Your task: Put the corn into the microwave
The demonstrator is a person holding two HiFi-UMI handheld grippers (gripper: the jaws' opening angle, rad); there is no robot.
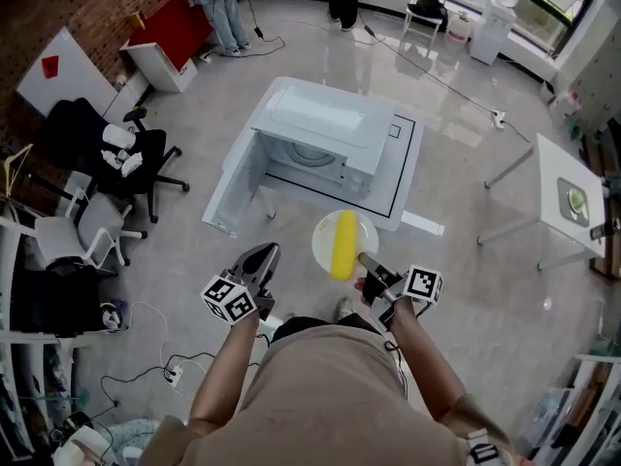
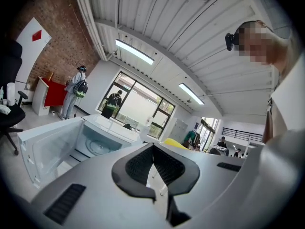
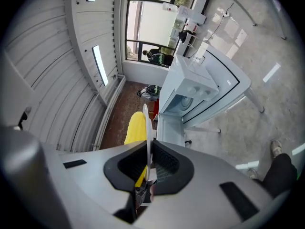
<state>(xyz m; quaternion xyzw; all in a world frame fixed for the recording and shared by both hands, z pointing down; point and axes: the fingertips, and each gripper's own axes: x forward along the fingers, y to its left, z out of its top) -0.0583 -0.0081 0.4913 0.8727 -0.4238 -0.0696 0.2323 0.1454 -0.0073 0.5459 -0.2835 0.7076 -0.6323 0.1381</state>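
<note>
Rt tool [image 3: 148, 168] pinches plate [image 3: 148, 123] edge-on; corn [image 3: 135, 128] partly hidden behind it.

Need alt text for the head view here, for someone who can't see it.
Seen from above, the right gripper clamps the rim of a white plate carrying a yellow corn cob, in front of a white microwave whose door stands open. The left gripper is empty, jaws together, beside the plate.
</note>
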